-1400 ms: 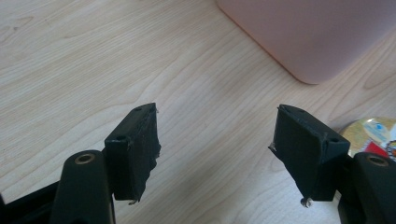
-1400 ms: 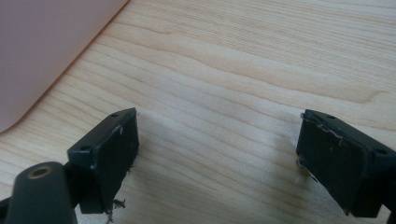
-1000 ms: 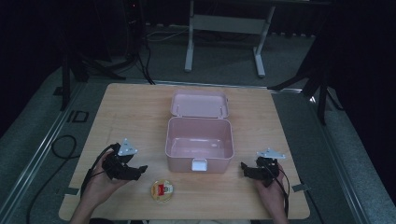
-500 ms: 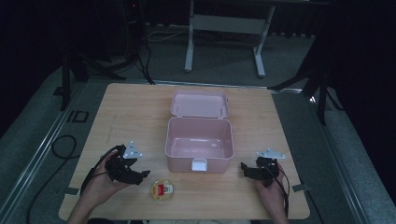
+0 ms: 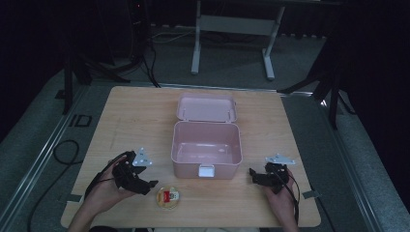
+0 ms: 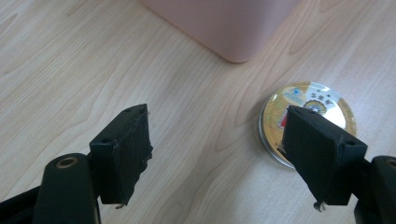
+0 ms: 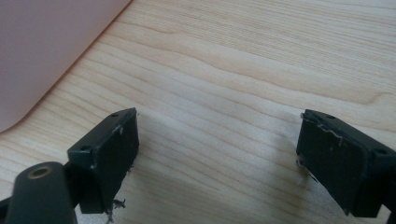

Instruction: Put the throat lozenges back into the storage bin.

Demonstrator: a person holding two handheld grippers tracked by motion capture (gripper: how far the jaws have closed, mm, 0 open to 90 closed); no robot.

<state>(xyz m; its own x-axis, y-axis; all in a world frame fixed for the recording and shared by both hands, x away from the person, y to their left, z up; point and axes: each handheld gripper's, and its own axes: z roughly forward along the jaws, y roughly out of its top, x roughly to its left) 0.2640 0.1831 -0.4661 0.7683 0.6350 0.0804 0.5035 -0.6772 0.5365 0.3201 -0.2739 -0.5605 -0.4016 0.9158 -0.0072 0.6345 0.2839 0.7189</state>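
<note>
A pink box (image 5: 207,146) stands open at the table's middle, its lid (image 5: 206,107) laid back behind it. A small round gold tin (image 5: 168,197) with a printed label lies near the front edge, in front of the box's left corner. My left gripper (image 5: 145,185) sits just left of the tin. In the left gripper view its jaws have just been opening; the tin (image 6: 306,122) lies partly behind the right jaw and nothing is between them. My right gripper (image 5: 255,175) rests right of the box, jaws wide apart over bare wood (image 7: 219,116).
The pink box's corner (image 6: 233,28) is close ahead of the left gripper, and its wall (image 7: 42,51) lies to the left of the right gripper. A white latch (image 5: 206,170) is on the box's front. Bare tabletop (image 5: 130,121) lies left and right of the box.
My left gripper has slid a little right and toward the front edge, closer to the tin, and its jaws have spread. The right gripper has stayed where it was.
</note>
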